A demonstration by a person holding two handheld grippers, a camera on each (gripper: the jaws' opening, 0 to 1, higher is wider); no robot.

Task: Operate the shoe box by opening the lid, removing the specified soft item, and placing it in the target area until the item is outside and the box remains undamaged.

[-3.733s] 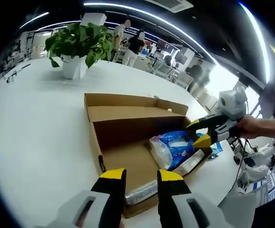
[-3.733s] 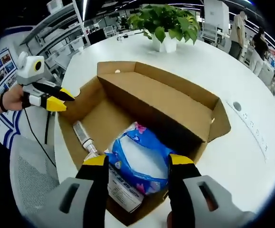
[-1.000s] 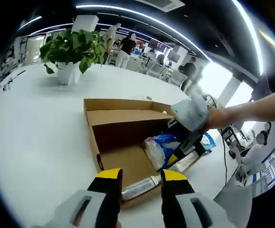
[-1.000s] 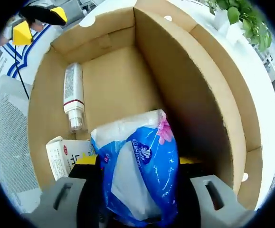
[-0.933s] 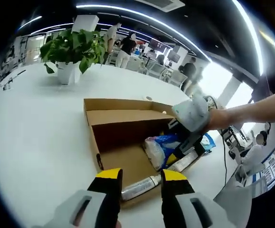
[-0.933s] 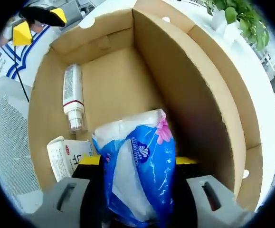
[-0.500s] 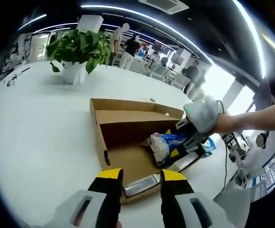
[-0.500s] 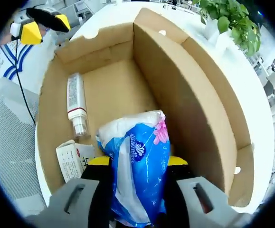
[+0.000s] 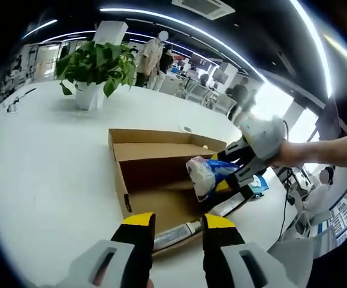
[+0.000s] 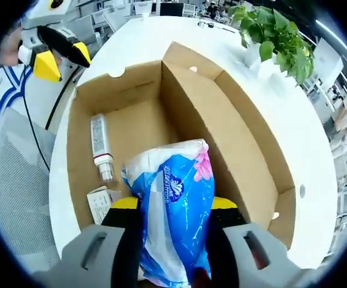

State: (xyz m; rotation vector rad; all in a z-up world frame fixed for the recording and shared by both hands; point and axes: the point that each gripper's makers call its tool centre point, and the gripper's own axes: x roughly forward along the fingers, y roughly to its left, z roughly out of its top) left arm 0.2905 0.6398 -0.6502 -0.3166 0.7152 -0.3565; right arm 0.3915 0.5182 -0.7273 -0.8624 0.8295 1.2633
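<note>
The brown shoe box [image 9: 155, 157] lies open on the white table, lid [image 10: 221, 114] folded back. My right gripper [image 10: 173, 205] is shut on a soft blue and white plastic pack [image 10: 172, 198] and holds it up over the box's near end. The left gripper view has that gripper [image 9: 220, 179] coming in from the right with the pack [image 9: 201, 173] at about rim height. My left gripper [image 9: 178, 221] hovers open at the box's near corner with nothing between its fingers. In the right gripper view it [image 10: 56, 53] sits at the upper left, off the table's edge.
A white tube [image 10: 101, 150] and a small printed carton [image 10: 100, 203] lie on the box floor. A potted plant [image 9: 96, 65] stands on the table [image 9: 47, 150] beyond the box. A mesh chair [image 10: 11, 192] stands beside the table. Several people stand far behind.
The right gripper's jaws have shut on the blue pack and raised it from the box floor to above the box. The left gripper stays open at the near corner.
</note>
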